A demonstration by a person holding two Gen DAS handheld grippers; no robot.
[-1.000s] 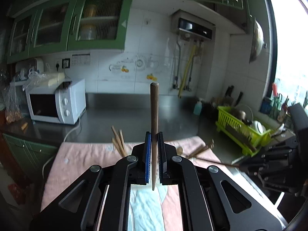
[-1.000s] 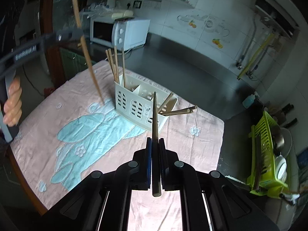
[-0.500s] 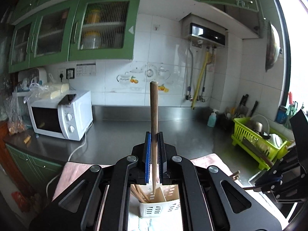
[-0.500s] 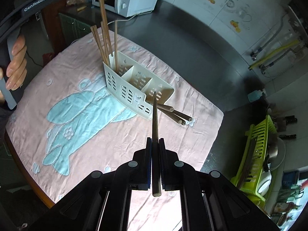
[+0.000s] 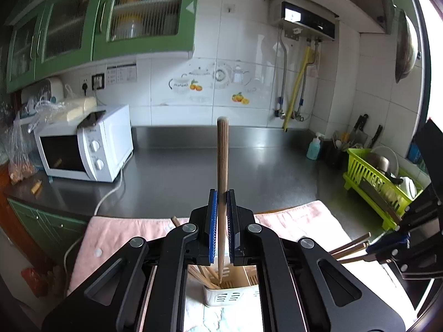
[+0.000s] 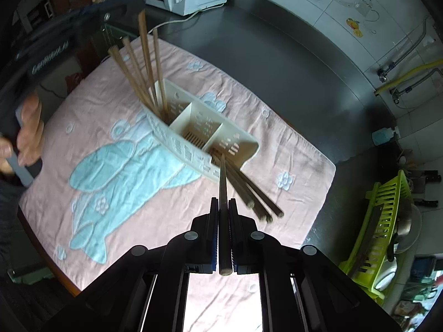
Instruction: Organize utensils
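Between right gripper (image 6: 223, 215) jaws, chopstick (image 6: 223, 193) reaches holder (image 6: 235, 144).

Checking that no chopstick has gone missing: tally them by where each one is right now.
Chopstick in the left gripper: 1
Chopstick in the right gripper: 1
Loose chopsticks standing in the caddy, far end section: 3
Leaning chopsticks in its near end section: at least 3, blurred
Total: at least 8
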